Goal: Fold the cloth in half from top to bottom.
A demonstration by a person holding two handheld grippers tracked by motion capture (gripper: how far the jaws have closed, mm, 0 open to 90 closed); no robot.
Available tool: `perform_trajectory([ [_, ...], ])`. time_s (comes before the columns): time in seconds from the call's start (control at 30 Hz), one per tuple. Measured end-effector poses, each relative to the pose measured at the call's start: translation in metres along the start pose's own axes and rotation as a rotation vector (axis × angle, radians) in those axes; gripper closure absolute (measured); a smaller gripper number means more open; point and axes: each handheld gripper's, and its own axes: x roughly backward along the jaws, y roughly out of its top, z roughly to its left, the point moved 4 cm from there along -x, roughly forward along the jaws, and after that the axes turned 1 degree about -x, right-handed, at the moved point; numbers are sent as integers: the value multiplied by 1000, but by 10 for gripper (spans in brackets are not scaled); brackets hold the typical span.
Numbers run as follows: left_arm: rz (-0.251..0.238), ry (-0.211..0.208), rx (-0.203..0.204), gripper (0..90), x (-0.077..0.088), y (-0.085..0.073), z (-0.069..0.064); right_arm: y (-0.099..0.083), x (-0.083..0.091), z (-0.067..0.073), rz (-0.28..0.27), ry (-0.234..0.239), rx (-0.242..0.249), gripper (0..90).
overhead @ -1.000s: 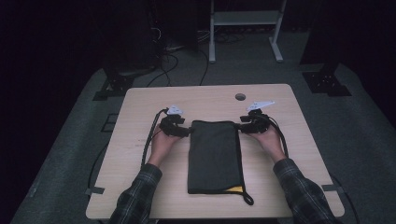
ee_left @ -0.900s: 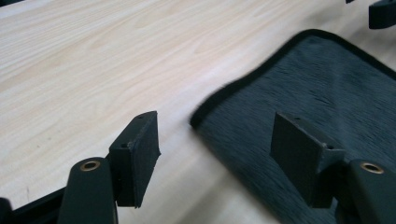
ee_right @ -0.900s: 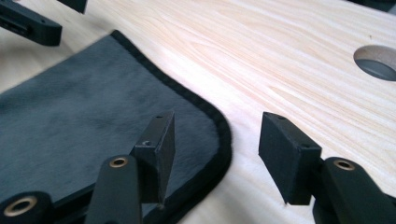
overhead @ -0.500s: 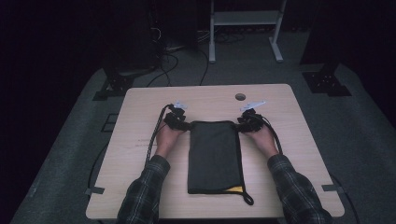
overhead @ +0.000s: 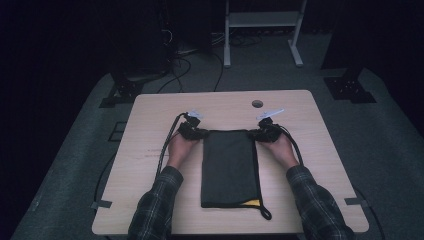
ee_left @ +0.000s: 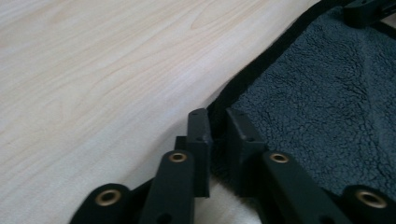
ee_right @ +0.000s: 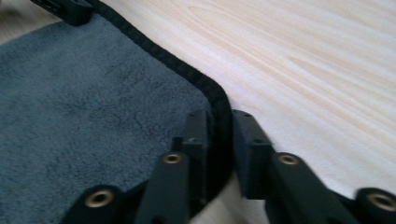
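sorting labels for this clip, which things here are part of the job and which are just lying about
Part of the job:
- dark grey fleece cloth with black edging, folded flat on the table
- left gripper, jaws just closed on its far left corner
- right gripper, jaws just closed on its far right corner

Just lying about:
- light wooden table
- white metal stand on the floor behind

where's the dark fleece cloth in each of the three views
High view: the dark fleece cloth lies mid-table, between both hands.
Left gripper view: it fills the right side, one corner between that claw's jaws.
Right gripper view: it fills the left side, one corner between the jaws.
Shared landmark: its black hem.
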Motion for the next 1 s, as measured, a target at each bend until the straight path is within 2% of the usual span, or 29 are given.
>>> perform_trajectory([
  [0.13, 4, 8, -5, 841, 0, 1, -2, 1, 0, 1, 9, 10, -5, 826],
  [0.23, -4, 20, -15, 844, 1, 2, -1, 2, 0, 1, 10, -4, 12, 831],
  [0.37, -52, 40, -20, 844, 9, 11, 1, 7, 0, 0, 3, -44, 28, 832],
  [0.47, -70, 70, -57, 844, 19, 24, 1, 17, 3, -2, -9, -53, 34, 832],
  [0.5, -83, 77, -58, 843, 23, 27, 1, 23, 7, -2, -21, -56, 34, 832],
  [0.6, -117, 64, -47, 843, 33, 32, 2, 34, 16, -1, -50, -53, 41, 831],
  [0.7, -140, 36, -51, 842, 44, 32, 0, 37, 28, 3, -100, -14, 31, 831],
  [0.87, -200, -37, -46, 842, 63, 25, -13, 30, 43, 12, -139, 36, 36, 831],
  [1.0, -201, -61, -60, 842, 70, 18, -23, 19, 53, 21, -155, 69, 43, 831],
])
